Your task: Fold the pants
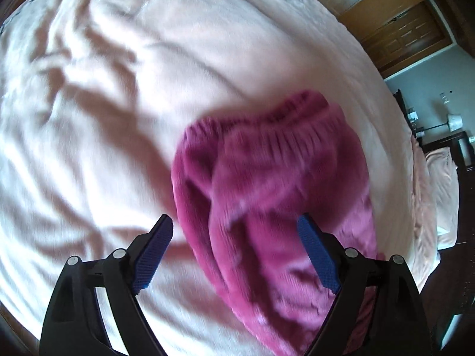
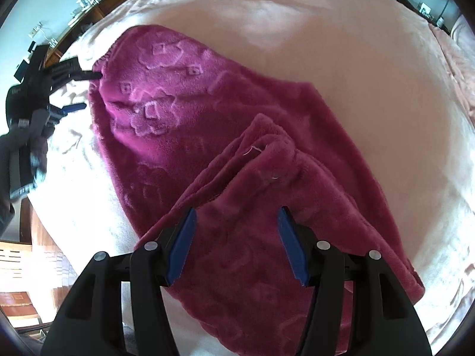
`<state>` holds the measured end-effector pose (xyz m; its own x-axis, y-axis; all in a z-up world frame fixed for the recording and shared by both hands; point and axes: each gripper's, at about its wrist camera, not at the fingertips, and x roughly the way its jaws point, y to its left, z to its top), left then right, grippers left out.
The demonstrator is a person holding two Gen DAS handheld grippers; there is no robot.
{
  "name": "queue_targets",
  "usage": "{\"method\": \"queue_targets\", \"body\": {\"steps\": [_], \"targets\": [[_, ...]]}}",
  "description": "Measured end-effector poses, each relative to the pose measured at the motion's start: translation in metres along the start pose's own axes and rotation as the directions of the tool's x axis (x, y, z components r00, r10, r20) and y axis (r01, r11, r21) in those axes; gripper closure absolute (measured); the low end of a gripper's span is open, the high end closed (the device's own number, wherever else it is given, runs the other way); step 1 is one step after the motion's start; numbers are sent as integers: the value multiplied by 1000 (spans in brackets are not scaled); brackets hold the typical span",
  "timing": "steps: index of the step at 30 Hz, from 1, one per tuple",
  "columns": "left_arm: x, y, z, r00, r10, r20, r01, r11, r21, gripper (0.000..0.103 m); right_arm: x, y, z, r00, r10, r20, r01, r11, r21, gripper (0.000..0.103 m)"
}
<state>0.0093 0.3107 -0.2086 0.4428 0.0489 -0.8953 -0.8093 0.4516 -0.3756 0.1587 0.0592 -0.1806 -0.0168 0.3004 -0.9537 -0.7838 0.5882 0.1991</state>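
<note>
Magenta fleece pants [image 2: 184,112] lie on a pale pink bed cover [image 2: 341,59], with the leg ends folded up over the body [image 2: 267,160]. In the left wrist view the pants [image 1: 267,184] show their gathered waistband [image 1: 297,112] at the far end. My left gripper [image 1: 234,225] is open and empty, just above the pants' edge; it also shows in the right wrist view [image 2: 83,89] beside the waistband. My right gripper [image 2: 237,216] is open and empty over the folded leg part.
The bed cover [image 1: 104,103] is wrinkled to the left. Wooden cabinets [image 1: 409,29] and a lamp [image 1: 454,121] stand past the bed's right edge. A cluttered wooden dresser [image 2: 98,6] stands beyond the bed at far left.
</note>
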Motion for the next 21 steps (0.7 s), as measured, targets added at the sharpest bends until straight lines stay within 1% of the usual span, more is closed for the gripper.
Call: {"method": "queue_targets", "body": {"steps": [4,8,11,14,15,16,17,19,20,21], "targets": [[11,11,17,1000,0,0,0,1000,16,17,5,3,3,1000,-4,-14,4,1000,5,45],[25,14,23,1000,-17,-21,18,999,46,13,6,4,5,1000,-9,-22,10,1000,16,45],[34,18,26,998,-46,-39,48,997,55,12,7,5,4,999,-14,-29,14,1000,21,45],[45,19,29,993,-96,-65,99,994,44,12,8,4,1,999,-18,-36,19,999,27,45],[46,21,29,991,-117,-71,120,992,41,16,8,4,0,999,-19,-38,20,999,30,45],[46,21,29,988,-138,-76,141,989,37,25,8,3,-1,999,-20,-40,21,999,32,45],[46,22,29,984,-161,-82,164,986,31,29,8,3,-2,999,-20,-42,22,999,34,45],[43,24,28,980,-179,-86,182,983,33,39,7,2,-4,999,-20,-41,21,999,36,45],[39,21,28,979,-187,-86,191,981,42,51,6,2,-4,999,-20,-41,21,999,37,45],[36,18,27,979,-183,-84,188,981,52,60,5,1,-5,999,-20,-40,21,999,37,45]]}}
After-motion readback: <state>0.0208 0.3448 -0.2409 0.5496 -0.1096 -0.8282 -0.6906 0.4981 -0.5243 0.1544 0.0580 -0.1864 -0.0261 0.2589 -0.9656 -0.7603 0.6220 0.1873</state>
